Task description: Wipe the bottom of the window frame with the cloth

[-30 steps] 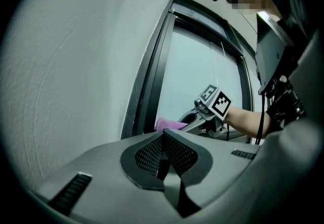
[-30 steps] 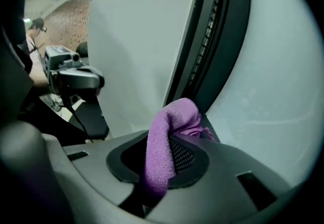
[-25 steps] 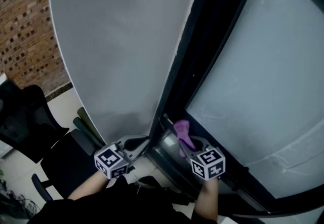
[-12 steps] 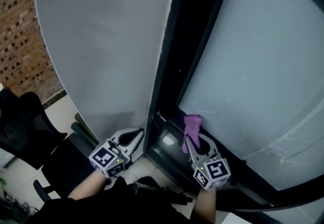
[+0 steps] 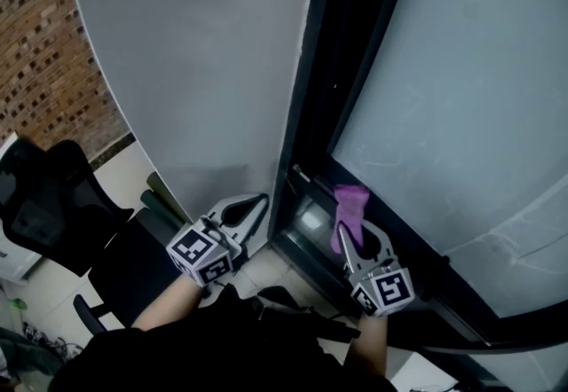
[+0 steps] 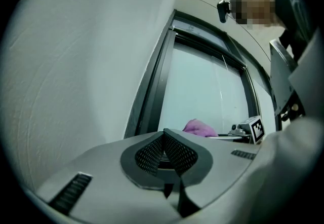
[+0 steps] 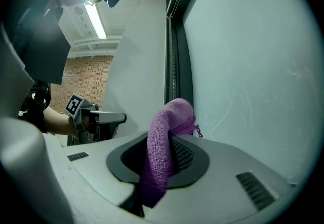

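My right gripper [image 5: 352, 223] is shut on a purple knitted cloth [image 5: 349, 209], whose top sticks out past the jaw tips close to the frosted window pane [image 5: 461, 106]. In the right gripper view the cloth [image 7: 164, 147] hangs down between the jaws, beside the pane [image 7: 253, 66]. The dark window frame [image 5: 342, 71] runs up the middle, and its bottom rail [image 5: 311, 235] lies just left of the cloth. My left gripper [image 5: 257, 204] is shut with nothing in it, held in front of the white wall [image 5: 195, 53]. The left gripper [image 6: 163, 134] view shows the cloth [image 6: 199, 127] beyond its closed jaws.
A black office chair [image 5: 53, 204] stands at the lower left on the pale floor. A brick wall [image 5: 44, 44] fills the far left. A person's arms and dark clothing [image 5: 222, 346] occupy the bottom of the head view.
The right gripper with the cloth has shifted a little to the right along the bottom of the frame. The left gripper also drifted slightly right. Both stay shut.
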The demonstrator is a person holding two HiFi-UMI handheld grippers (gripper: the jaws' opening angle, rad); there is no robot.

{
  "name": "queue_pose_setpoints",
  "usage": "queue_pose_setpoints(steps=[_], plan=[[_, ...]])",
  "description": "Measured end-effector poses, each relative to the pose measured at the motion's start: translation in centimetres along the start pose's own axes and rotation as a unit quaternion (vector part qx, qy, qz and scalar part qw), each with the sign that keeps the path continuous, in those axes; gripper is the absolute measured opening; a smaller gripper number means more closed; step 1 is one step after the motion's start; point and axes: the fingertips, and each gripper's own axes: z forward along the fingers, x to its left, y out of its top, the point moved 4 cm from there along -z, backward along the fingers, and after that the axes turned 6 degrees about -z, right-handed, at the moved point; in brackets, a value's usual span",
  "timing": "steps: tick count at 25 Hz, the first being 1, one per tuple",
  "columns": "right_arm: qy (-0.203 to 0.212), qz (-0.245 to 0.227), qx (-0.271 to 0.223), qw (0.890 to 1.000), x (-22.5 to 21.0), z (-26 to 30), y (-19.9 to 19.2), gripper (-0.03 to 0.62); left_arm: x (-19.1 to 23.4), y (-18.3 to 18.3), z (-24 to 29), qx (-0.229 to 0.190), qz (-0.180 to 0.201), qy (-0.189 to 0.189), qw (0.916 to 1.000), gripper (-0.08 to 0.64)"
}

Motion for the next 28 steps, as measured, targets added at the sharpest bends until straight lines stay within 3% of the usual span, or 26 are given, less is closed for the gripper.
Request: queue_pose_setpoints(steps=[4,9,19,28], plan=[[0.004,0.026,-0.009,1.000,-0.6,-1.1,0.0,0.075,0.7,-0.3,-0.3,-0.003,0.018,0.005,0.9998,0.002],[0.008,0.019,-0.005,1.000,-0.4,-1.3,0.0,0.075,0.5,-0.6,-0.3,0.009,-0.007,0.006,0.9999,0.002],[0.019,0.024,-0.001,1.000,0.0,-1.8,-0.6,0.075,0.5,-1.1,-0.8,0.013,-0.013,0.006,0.9998,0.002],[0.037,0.006,0.011,0.999,1.1,-1.3,-0.8,0.075,0.6,-0.8,-1.5,-0.006,-0.030,0.003,0.9995,0.002]])
